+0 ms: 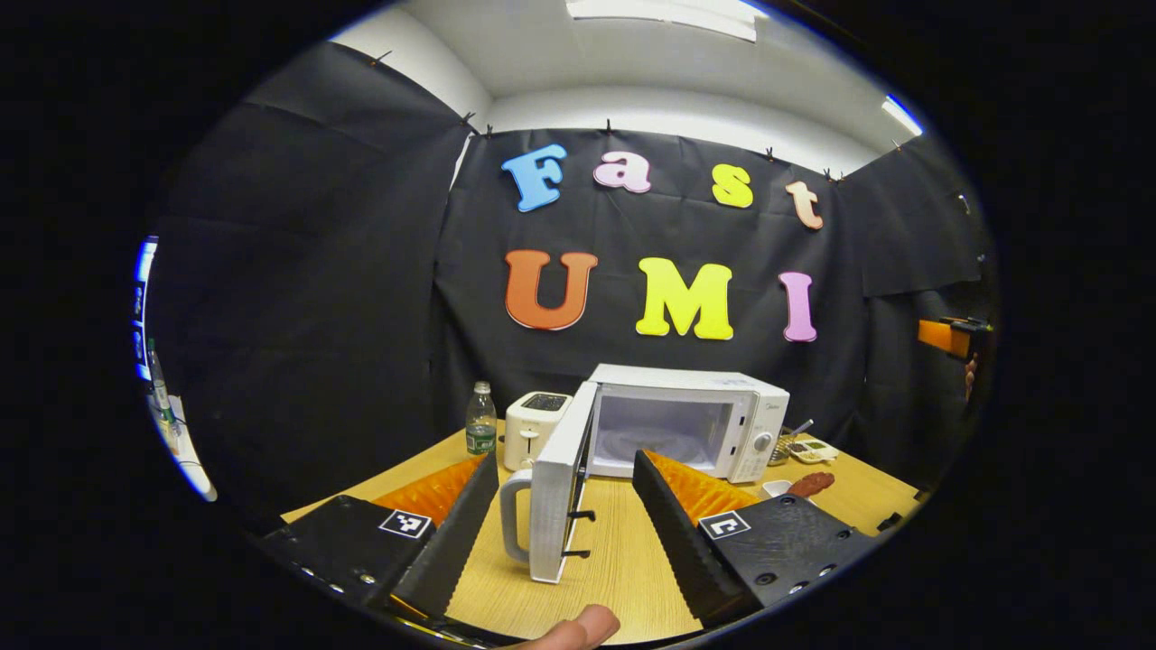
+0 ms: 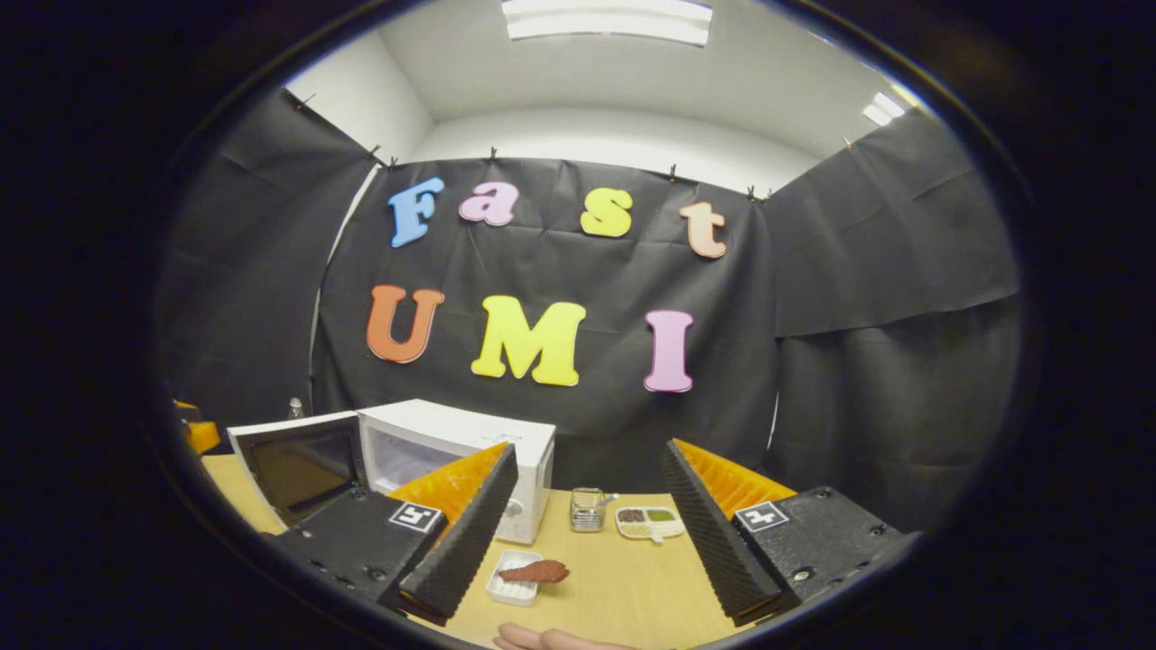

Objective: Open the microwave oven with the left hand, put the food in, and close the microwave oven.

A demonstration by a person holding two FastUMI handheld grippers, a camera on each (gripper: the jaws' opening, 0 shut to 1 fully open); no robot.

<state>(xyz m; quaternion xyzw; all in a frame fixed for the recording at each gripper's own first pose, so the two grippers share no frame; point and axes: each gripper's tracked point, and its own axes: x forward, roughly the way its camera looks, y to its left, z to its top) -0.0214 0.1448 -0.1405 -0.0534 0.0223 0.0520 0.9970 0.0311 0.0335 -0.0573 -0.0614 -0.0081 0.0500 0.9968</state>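
- Wooden table (image 1: 623, 578) under black cloth walls carries everything; in the left gripper view the microwave (image 1: 686, 424) sits at about 12 o'clock from your left gripper (image 1: 564, 533), its cavity showing bare.
- Your left fingers are spread wide and grip nothing. The door (image 1: 555, 487) stands swung out between them, handle (image 1: 513, 519) toward the 9 o'clock finger, and I cannot tell whether either finger touches it.
- Risk here: drift that hand sideways and a finger could knock the door partly shut, narrowing the opening.
- A toaster (image 1: 533, 429) and bottle (image 1: 480, 420) stand at 10 o'clock, just beside the door; a wider swing could hit them.
- In the right gripper view your right gripper (image 2: 587, 542) is also spread, empty, hovering above the table.
- The food (image 2: 535, 571), a reddish-brown piece, lies on a small white tray (image 2: 513, 587) at 7 o'clock, just in front of the microwave.
- Risk: the piece overhangs the tray, so a pinch on the tray alone may let it roll off.
- A jar (image 2: 587, 510) and a dish (image 2: 648, 522) sit at 12 o'clock; a long reach could clip them.
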